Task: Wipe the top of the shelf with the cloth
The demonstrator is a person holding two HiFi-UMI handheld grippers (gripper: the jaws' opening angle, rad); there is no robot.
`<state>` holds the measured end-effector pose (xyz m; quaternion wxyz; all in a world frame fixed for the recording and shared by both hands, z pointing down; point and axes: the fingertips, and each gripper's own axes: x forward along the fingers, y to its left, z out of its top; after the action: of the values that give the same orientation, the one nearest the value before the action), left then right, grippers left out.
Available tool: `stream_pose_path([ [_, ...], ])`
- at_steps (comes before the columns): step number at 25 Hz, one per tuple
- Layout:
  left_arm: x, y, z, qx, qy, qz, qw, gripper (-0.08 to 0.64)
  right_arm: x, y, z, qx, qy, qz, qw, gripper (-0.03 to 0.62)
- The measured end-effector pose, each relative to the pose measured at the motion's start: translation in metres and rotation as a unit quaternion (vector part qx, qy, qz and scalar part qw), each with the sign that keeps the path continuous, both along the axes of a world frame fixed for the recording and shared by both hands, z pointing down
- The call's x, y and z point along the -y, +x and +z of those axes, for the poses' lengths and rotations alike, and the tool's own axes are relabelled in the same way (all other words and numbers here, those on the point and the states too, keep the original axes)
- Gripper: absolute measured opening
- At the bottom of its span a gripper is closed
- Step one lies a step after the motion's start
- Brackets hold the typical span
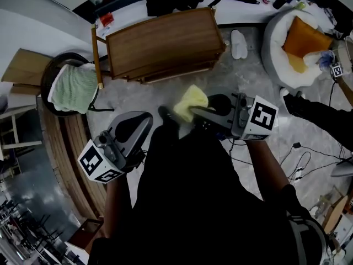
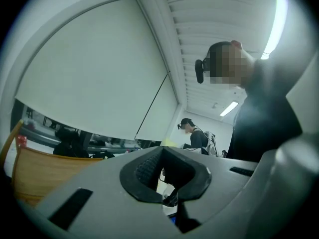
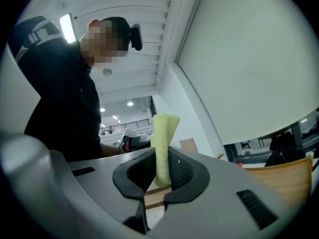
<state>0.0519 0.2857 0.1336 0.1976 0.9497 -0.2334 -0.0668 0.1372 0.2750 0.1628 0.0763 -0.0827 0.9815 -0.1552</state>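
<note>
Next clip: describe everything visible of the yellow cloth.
The cloth is pale yellow, soft, with a ribbed weave. It is pinched between the jaws of the right hand-held gripper, bunched into a narrow fold sticking out past them. From the head view it is held above the floor, short of the wooden shelf, not touching it.

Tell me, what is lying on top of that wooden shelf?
Nothing: the top of the wooden shelf looks bare. The yellow cloth is not on it; the right gripper holds it short of the shelf. The shelf's inside is hidden from above.
</note>
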Motion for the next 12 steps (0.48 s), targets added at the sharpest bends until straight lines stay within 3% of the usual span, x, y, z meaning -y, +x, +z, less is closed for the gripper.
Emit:
stream_pose_path([
  [7, -0.018, -0.012, 0.006, 0.006, 0.015, 0.035, 0.9992, 0.011, -0.027, -0.029, 0.008, 0.002, 0.015, -0.003, 1.000, 0.049],
  [12, -0.020, -0.029, 0.005, -0.012, 0.023, 0.052, 0.9983, 0.011, -0.033, -0.050, -0.001, -0.004, 0.018, 0.013, 1.000, 0.049],
])
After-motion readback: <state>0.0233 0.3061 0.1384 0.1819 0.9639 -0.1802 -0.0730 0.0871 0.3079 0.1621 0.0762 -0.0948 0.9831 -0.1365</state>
